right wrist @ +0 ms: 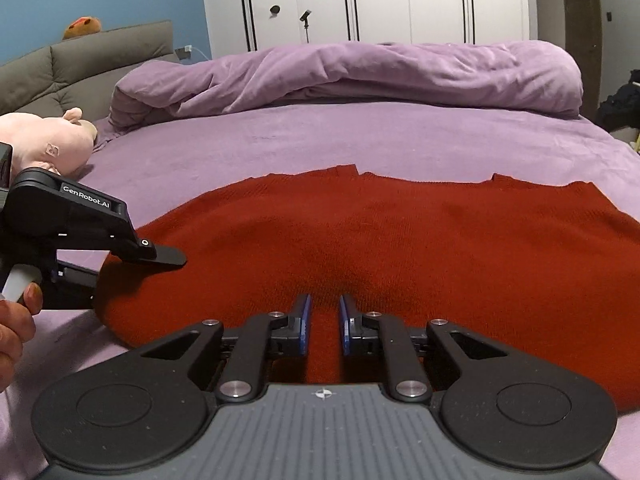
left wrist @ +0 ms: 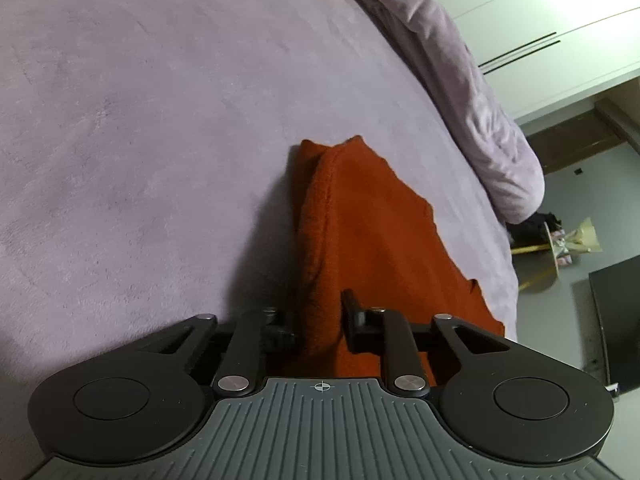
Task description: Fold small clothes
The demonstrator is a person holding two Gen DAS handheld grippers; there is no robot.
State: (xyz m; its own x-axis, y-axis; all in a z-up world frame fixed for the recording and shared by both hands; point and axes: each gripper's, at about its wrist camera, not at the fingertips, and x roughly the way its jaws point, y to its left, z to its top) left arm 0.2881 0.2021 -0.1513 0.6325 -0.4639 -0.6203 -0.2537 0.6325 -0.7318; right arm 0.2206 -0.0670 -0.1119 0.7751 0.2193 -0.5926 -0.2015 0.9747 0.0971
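A red knit garment [right wrist: 380, 240] lies spread flat on the purple bed [right wrist: 320, 140]. In the right wrist view my right gripper [right wrist: 323, 326] is at the garment's near hem. Its blue pads [right wrist: 305, 322] stand close together with a ridge of red cloth pinched between them, and the fabric puckers toward them. My left gripper [right wrist: 164, 259] clamps the garment's left edge, one finger on top of the cloth. In the left wrist view the red garment [left wrist: 360, 232] runs up between the narrow fingers of the left gripper [left wrist: 318, 326] and fills the gap.
A bunched purple duvet [right wrist: 360, 76] lies across the far side of the bed. A pink plush toy [right wrist: 48, 140] rests at the left by the grey headboard [right wrist: 100, 60]. White wardrobe doors [right wrist: 380, 0] stand behind. A person's hand [right wrist: 16, 320] holds the left gripper's handle.
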